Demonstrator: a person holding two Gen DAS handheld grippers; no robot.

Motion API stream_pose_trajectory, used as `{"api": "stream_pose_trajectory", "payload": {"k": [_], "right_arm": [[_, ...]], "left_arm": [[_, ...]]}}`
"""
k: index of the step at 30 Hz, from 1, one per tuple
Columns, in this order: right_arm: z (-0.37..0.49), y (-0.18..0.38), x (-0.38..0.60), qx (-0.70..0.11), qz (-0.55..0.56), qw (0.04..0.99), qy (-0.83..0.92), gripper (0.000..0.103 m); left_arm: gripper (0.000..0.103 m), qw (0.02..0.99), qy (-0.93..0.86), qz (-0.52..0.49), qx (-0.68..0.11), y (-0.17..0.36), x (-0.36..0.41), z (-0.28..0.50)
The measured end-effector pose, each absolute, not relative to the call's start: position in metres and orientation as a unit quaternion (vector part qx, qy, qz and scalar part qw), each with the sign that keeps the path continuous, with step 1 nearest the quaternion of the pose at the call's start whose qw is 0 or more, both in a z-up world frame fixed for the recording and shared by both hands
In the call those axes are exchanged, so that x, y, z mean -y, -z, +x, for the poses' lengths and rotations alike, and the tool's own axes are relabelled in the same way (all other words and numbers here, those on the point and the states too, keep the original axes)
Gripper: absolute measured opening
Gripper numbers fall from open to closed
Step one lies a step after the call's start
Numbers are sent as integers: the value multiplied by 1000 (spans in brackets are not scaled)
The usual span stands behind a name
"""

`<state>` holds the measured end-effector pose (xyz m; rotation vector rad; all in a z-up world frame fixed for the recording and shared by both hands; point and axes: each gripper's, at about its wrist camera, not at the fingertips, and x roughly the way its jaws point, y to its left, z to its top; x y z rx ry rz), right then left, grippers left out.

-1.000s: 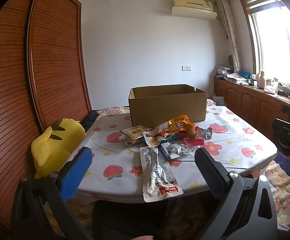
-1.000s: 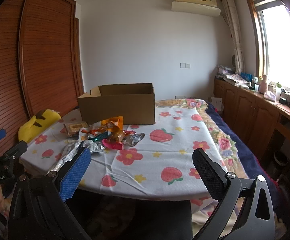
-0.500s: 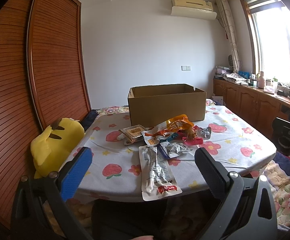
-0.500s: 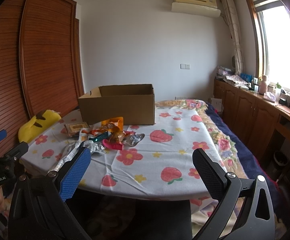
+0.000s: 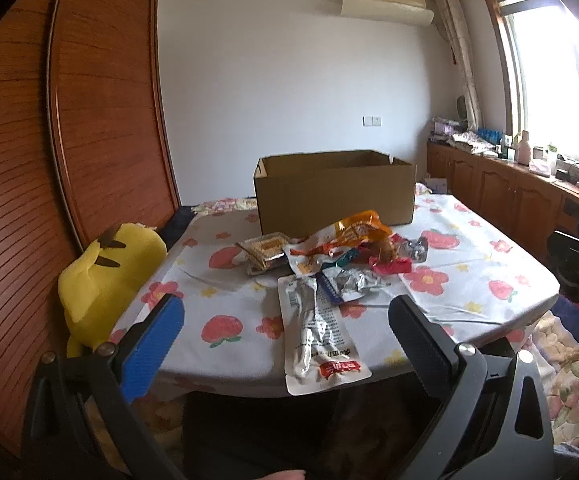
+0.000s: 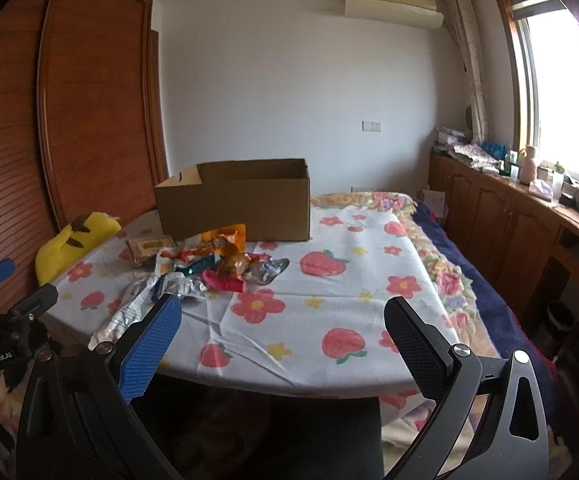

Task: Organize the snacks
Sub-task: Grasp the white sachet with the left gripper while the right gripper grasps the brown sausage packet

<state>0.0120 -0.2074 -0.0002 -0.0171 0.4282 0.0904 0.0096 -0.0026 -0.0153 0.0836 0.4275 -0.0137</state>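
Note:
A pile of snack packets (image 5: pixel 341 252) lies on the flowered tablecloth (image 5: pixel 469 284), in front of an open cardboard box (image 5: pixel 335 194). A long white packet (image 5: pixel 317 332) reaches to the table's near edge. My left gripper (image 5: pixel 285 320) is open and empty, held just short of that edge, with the white packet between its fingers in view. In the right wrist view the pile (image 6: pixel 217 264) lies left of centre, before the box (image 6: pixel 237 208). My right gripper (image 6: pixel 281 324) is open and empty, off the near edge, right of the pile.
A yellow plush toy (image 5: pixel 105 276) sits at the table's left side against a wooden wardrobe (image 5: pixel 69 140). Wooden cabinets (image 6: pixel 509 216) with clutter line the right wall under a window. A bed with floral bedding (image 6: pixel 449 264) lies beyond the table's right side.
Both views have shifted only slightly; the table and the snacks sit a touch closer. Nothing was grasped or moved.

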Motion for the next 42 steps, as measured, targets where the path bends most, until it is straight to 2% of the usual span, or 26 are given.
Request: {"api": "stream_pose_trajectory", "payload": {"k": [22, 35, 38, 42], "right_arm": [[100, 42, 210, -280, -20, 953, -115, 103], [164, 54, 200, -319, -39, 931, -172, 101], [172, 57, 192, -321, -43, 928, -183, 101], [185, 62, 185, -329, -52, 922, -196, 101]], "left_arm": [[100, 939, 50, 10, -341, 64, -9, 116], [93, 910, 72, -2, -407, 93, -13, 156], [89, 906, 77, -6, -416, 97, -14, 162], [89, 902, 89, -15, -421, 100, -17, 171]]}}
